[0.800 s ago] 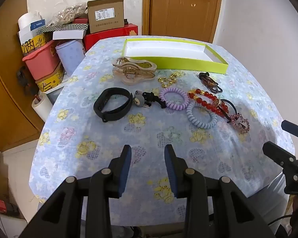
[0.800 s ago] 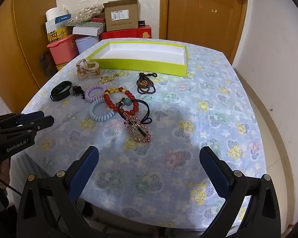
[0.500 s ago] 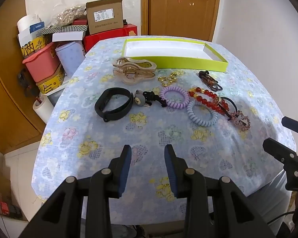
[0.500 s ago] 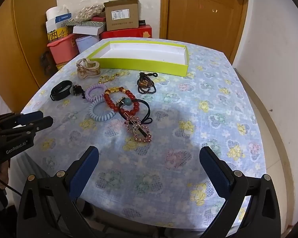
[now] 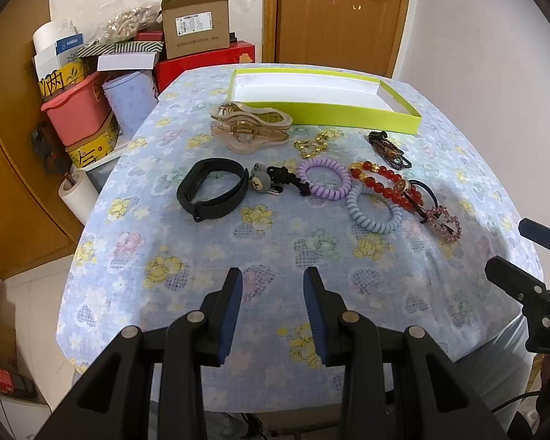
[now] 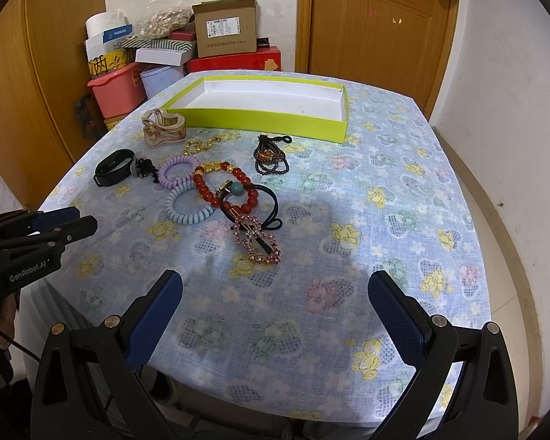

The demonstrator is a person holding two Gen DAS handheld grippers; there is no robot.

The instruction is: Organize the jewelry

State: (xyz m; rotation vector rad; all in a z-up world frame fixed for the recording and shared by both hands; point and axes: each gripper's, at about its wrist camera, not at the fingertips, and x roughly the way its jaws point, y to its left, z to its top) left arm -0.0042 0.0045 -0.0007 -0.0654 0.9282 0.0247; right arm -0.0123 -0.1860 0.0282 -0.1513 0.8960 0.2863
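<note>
Both grippers hold almost exactly where they were a moment ago, and no jewelry has shifted. At the near table edge, the left gripper (image 5: 273, 295) has a narrow gap with nothing between its blue pads; its body reads "GenRobot.AI" in the right wrist view. Beside it, the right gripper (image 6: 275, 299) is spread wide and empty. On the floral blue tablecloth (image 6: 385, 190), the pink rhinestone hair clip (image 6: 256, 240), red bead bracelet (image 6: 225, 187) and black wristband (image 5: 212, 187) lie before the empty lime-green shallow tray (image 6: 267, 119).
</note>
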